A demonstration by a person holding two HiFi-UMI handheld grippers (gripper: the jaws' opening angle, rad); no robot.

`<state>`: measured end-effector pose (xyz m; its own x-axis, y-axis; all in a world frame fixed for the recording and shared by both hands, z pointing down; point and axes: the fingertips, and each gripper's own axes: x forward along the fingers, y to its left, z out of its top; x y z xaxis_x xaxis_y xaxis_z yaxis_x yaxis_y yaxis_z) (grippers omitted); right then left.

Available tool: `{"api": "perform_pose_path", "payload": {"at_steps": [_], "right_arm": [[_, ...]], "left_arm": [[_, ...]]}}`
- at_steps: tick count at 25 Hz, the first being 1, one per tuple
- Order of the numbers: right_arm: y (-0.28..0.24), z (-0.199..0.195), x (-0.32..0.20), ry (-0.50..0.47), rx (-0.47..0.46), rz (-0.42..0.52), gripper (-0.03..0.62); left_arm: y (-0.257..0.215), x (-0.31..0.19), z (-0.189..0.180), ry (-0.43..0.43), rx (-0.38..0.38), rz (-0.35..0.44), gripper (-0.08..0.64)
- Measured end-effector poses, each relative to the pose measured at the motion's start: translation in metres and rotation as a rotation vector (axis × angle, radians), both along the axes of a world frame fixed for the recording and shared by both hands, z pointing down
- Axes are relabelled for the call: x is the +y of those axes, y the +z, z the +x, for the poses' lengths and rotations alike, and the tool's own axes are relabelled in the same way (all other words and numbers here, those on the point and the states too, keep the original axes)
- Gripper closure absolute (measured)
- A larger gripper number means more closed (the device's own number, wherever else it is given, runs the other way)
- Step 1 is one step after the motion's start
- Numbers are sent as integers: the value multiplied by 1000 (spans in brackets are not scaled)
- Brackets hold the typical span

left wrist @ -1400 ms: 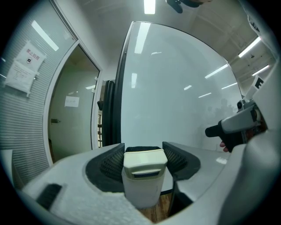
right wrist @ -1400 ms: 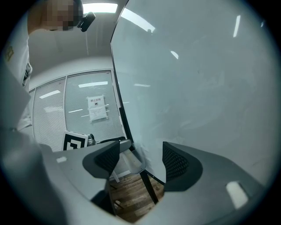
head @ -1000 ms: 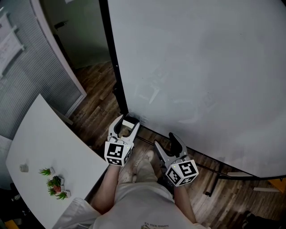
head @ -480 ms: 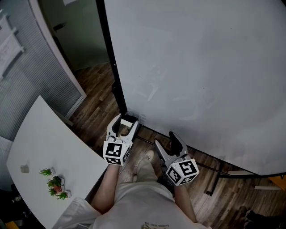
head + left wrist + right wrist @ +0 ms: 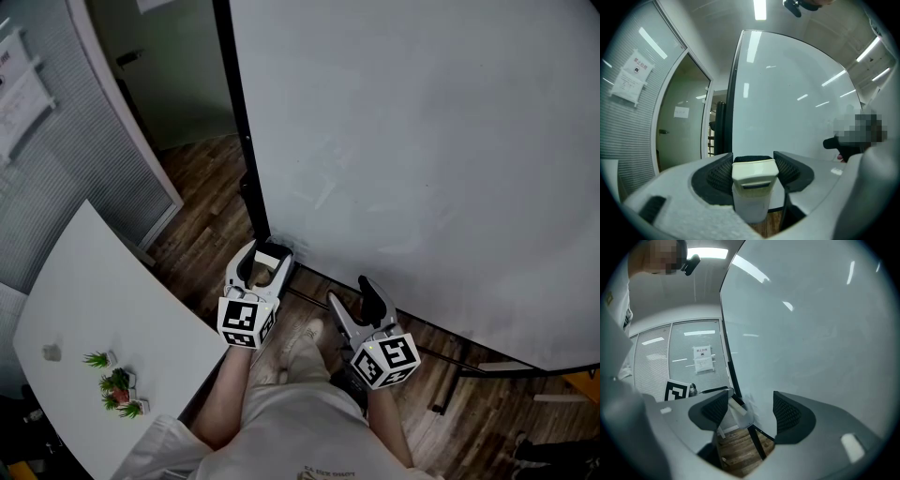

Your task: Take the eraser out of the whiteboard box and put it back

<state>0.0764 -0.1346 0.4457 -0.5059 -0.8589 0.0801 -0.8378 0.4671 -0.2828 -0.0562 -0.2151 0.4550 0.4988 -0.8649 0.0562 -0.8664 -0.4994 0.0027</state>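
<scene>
While both tools face the big white whiteboard (image 5: 422, 141) in the head view, a white table (image 5: 84, 309) lies left of the left gripper (image 5: 269, 255), with the right gripper (image 5: 352, 295) alongside. Left gripper view: its jaws clamp the cream rectangular plastic eraser (image 5: 754, 174), seated in the translucent plastic whiteboard box (image 5: 750, 206). Right gripper view: jaws wide apart and empty, the whiteboard ahead.

Nothing legible anywhere. A paper notice (image 5: 635, 77) on the blinds (image 5: 618, 136) carries print too small to read, and so does a sheet (image 5: 680, 111) on the door (image 5: 675, 140). The shirt print (image 5: 328, 473) is too faint to make out.
</scene>
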Motion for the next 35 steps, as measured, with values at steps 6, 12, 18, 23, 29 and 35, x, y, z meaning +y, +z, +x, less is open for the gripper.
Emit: {"api": "perform_pose_path", "payload": {"at_steps": [6,12,18,23,29,35], "right_arm": [[-3,-6,3,-8,3,8,291],[-5,-10,7,-10,7,23,291],[-9,-15,9,-18,6,31,291],[-11,-18,12,-20,4,38,291],[-15,-19,16,-16,8,49,291],[-18,-18,19,-16,14,56,291]], "left_arm": [[-8,6,-3,-4,10,16,295],[-15,12,-6,-7,24,31,295],[-23,17,-10,-6,35,46,295],[-31,21,-11,-1,38,59,295],[-36,26,-13,-3,36,79,295],[-41,31,-10,11,37,90,295]]}}
